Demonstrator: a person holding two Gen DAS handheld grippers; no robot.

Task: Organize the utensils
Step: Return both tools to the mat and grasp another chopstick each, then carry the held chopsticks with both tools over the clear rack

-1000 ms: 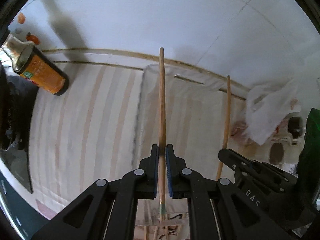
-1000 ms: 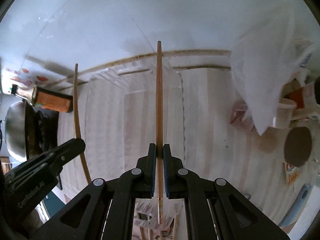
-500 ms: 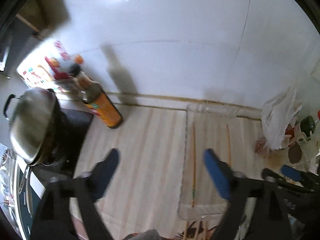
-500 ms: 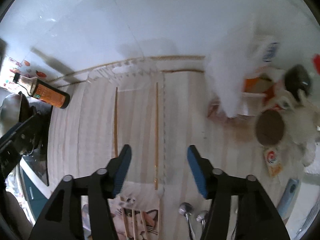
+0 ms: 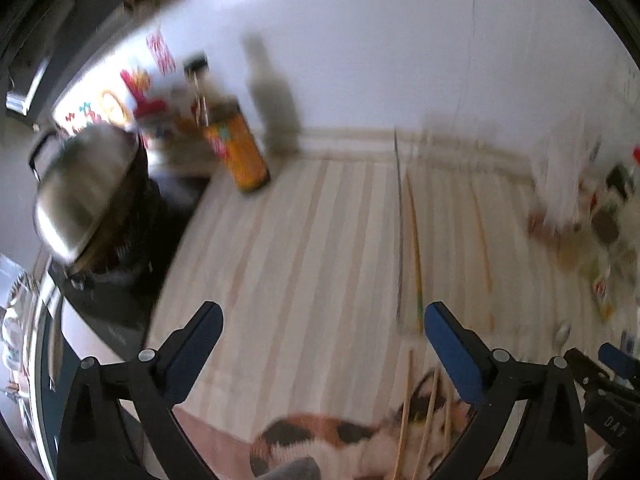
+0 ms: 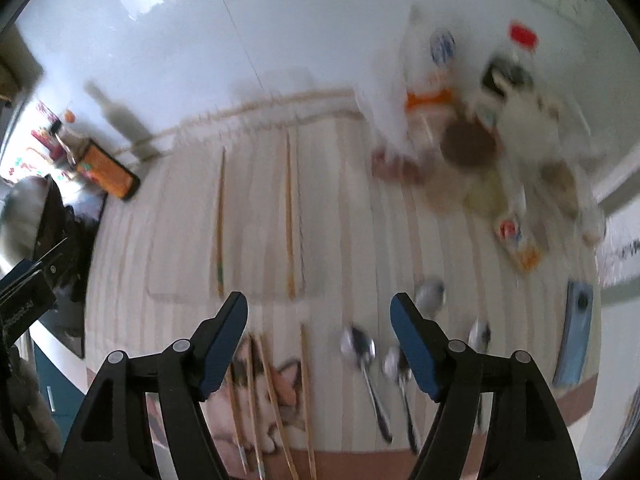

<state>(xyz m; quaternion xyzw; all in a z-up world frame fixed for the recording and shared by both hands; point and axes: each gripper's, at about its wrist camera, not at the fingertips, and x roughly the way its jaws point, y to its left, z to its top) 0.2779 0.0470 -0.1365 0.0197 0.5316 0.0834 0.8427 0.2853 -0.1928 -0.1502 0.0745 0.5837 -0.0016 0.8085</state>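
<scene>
A: Field check. Your left gripper (image 5: 323, 334): jaws spread as wide as they go, still easing apart, nothing between them. A second ago they were clamped on a chopstick; that grip is gone.

B: And the right?

A: Your right gripper (image 6: 319, 322) has jaws well apart and still opening, empty as well. It too pinched a chopstick a second ago.

B: Where did the sticks end up?

A: Both lie flat in the clear tray (image 6: 256, 204) at the back of the desk (image 5: 304, 248), against the wall. The green-tipped chopstick (image 6: 219, 224) sits toward the tray's left edge, the plain chopstick (image 6: 289, 216) toward its right, parallel and well apart, both running front to back. From your left view the green-tipped one (image 5: 416, 248) lies just inside the tray's left rim.

B: What else changed?

A: Both views now sit higher and farther back than a second ago, so the desk's front edge shows. There the cat-print mat (image 6: 264, 396) carries the loose chopsticks (image 6: 276, 396), several, fanned out. To the mat's right, the spoons (image 6: 362, 356) lie on the bare desk, bowls toward the tray. Exact count blurred.

B: Surroundings?

A: The orange bottle (image 5: 236, 152) stands at the back left corner beside the steel pot (image 5: 84, 188). A white plastic bag (image 6: 404, 92) and clutter fill the back right. Both frames are motion-smeared.
</scene>
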